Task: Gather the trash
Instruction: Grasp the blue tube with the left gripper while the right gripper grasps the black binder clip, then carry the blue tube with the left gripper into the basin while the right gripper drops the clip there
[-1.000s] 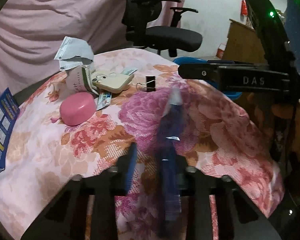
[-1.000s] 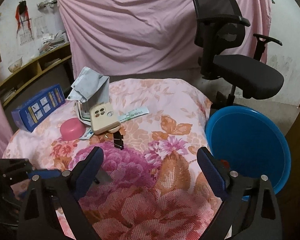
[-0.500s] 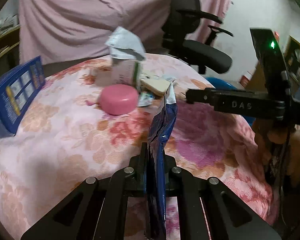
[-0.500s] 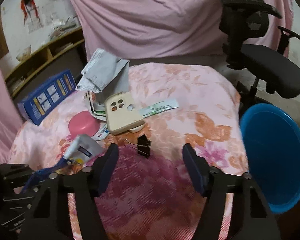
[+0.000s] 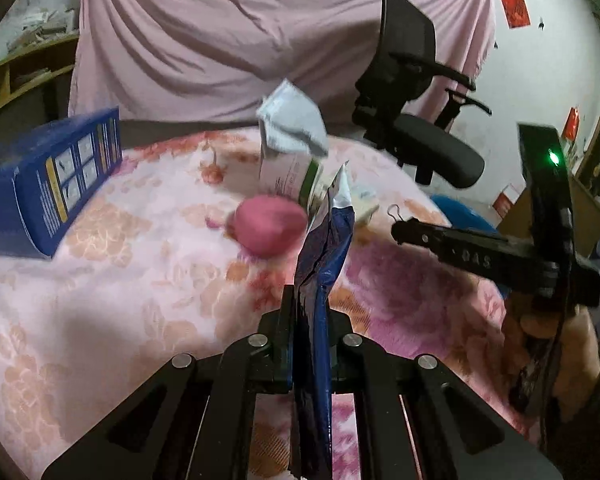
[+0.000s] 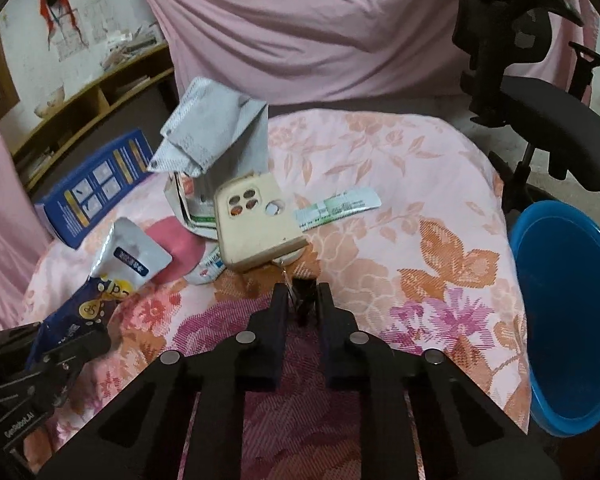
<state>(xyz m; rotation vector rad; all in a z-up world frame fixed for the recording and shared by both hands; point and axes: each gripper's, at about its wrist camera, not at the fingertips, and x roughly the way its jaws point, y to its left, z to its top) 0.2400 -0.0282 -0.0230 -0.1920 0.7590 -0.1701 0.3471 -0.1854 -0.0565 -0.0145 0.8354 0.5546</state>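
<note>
While the round blue plastic basin (image 6: 568, 320) beside the floral-clothed worktop (image 6: 400, 200) shows nothing in the part visible, most of the task looks undone: the torn white carton (image 6: 216, 148) and the paper strip (image 6: 340, 206) lie near the cream phone case (image 6: 256, 220). The left hand-held gripper (image 5: 306, 320) pinches a blue-and-silver foil wrapper (image 5: 324, 248) clear of the cloth. The right hand-held gripper (image 6: 302, 300) is closing on a small black binder clip (image 6: 305, 294), apparently gripped already.

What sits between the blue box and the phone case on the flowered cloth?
In the right wrist view, the torn carton and the pink round case lie between the blue box and the phone case; the wrapper in the left gripper overlaps that stretch.
</note>
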